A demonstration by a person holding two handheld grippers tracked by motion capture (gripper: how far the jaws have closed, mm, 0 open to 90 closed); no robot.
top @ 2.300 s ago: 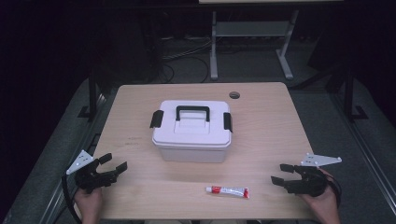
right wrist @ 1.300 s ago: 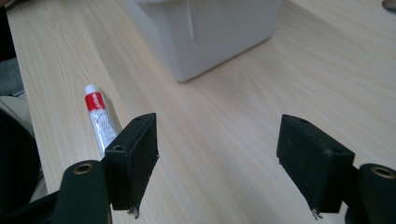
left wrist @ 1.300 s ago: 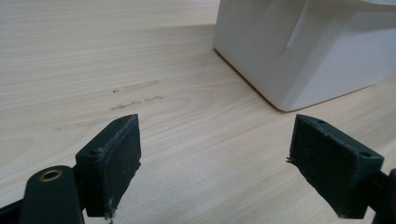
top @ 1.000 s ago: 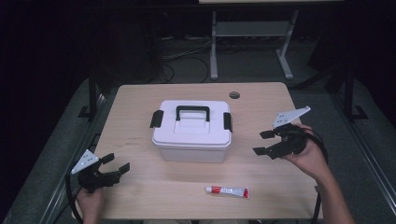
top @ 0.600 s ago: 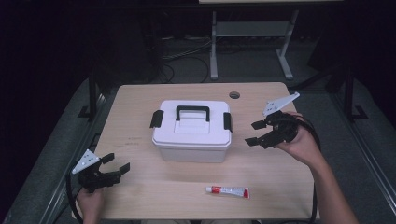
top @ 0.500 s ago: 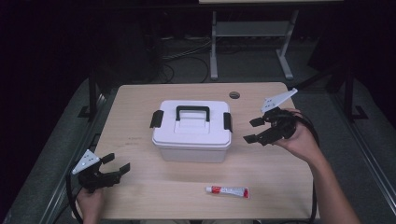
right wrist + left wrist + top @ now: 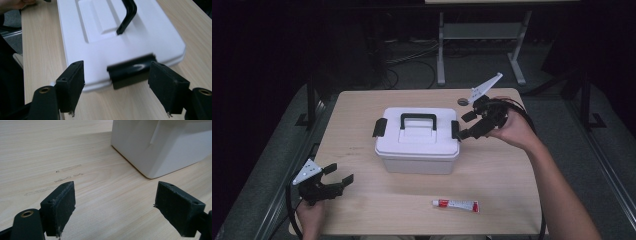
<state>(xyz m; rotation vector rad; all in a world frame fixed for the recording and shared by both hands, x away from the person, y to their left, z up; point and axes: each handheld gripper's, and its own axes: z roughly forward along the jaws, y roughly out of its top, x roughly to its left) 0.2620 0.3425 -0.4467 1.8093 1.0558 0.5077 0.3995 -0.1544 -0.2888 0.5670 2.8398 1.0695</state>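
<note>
A white lidded box [image 7: 418, 145] with a black handle [image 7: 417, 119] and black side latches stands mid-table. My right gripper [image 7: 465, 125] is open at the box's right end, its jaws either side of the right latch [image 7: 131, 70] without touching it. The lid [image 7: 100, 32] and handle [image 7: 128, 13] stretch away in the right gripper view. My left gripper [image 7: 340, 176] rests open near the table's front left corner, apart from the box; the box's corner [image 7: 160, 147] lies beyond its jaws [image 7: 116, 213]. A red and white tube [image 7: 456, 204] lies at the front.
The wooden table [image 7: 512, 170] has a small dark round cap [image 7: 462, 101] near its back right edge. A metal stand [image 7: 477, 45] and cables lie on the dark floor behind. Bare wood stretches between the box and the tube.
My right gripper rose from the front right corner, swung back and left, and now sits at the box's right latch. The left gripper has barely shifted.
</note>
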